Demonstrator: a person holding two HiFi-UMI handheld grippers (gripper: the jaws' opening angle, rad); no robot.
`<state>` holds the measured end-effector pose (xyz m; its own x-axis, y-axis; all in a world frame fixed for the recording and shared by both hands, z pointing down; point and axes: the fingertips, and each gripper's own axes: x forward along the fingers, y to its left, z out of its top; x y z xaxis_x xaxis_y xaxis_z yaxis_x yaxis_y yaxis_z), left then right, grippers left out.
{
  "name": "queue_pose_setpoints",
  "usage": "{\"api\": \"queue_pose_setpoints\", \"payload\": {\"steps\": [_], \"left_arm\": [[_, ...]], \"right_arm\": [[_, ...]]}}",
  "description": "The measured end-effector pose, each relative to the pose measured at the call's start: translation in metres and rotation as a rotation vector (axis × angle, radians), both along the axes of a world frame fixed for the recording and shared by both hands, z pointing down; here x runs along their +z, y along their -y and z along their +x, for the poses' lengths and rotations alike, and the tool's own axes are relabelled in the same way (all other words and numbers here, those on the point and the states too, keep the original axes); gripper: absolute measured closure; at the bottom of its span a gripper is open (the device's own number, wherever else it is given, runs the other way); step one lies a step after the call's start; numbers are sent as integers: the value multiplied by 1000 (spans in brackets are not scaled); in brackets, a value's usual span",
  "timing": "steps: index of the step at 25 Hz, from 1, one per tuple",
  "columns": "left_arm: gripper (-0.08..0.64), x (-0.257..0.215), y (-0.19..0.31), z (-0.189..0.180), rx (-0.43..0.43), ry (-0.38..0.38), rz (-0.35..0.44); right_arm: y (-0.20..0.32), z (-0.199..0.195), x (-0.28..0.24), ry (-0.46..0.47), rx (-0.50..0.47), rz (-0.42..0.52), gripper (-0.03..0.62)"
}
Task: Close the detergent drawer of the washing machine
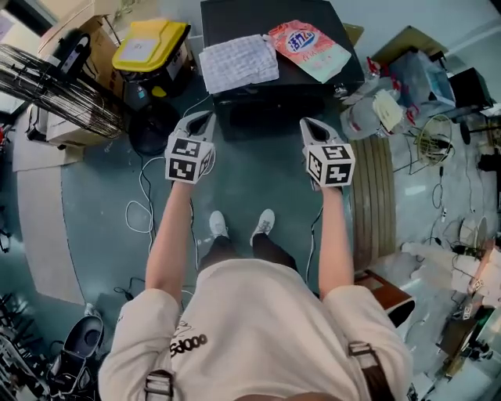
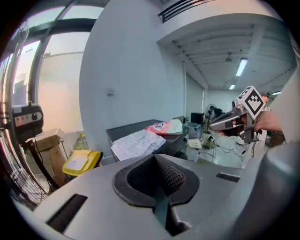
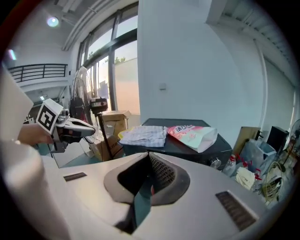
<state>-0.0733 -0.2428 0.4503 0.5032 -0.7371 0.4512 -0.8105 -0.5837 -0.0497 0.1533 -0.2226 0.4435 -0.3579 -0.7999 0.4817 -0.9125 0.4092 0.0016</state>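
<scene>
The left gripper (image 1: 202, 120) and right gripper (image 1: 310, 125) are both closed on nothing. They hang side by side, well apart, just short of the washing machine's (image 1: 250, 17) front edge. Its drawer cannot be made out. Bare floor (image 1: 254, 168) lies between them. A yellow-lidded bin (image 1: 150, 45) crowds the left side and piled bags (image 1: 391, 102) the right.

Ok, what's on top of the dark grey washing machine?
A checked white cloth and a pink-and-white bag, side by side. The lid beneath them is covered.
</scene>
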Motion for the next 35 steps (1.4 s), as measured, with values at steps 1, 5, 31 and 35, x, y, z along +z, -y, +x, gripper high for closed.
{"api": "queue_pose_setpoints", "payload": {"steps": [1,5,31,35], "left_arm": [[541,-14,-2,-1,-6,-2,23],[541,-64,-12,-3,5,-19,109],[541,-243,-80,28,141,46,506],[541,-247,-84,29,145,50,519]], "right_arm": [[-3,0,-14,16,-2,20,584],[-10,-2,-70,42,-23,126,584],[-70,-43,-246,-79,-194,527,584],[-74,-45,-244,-95,-205,521,586]]}}
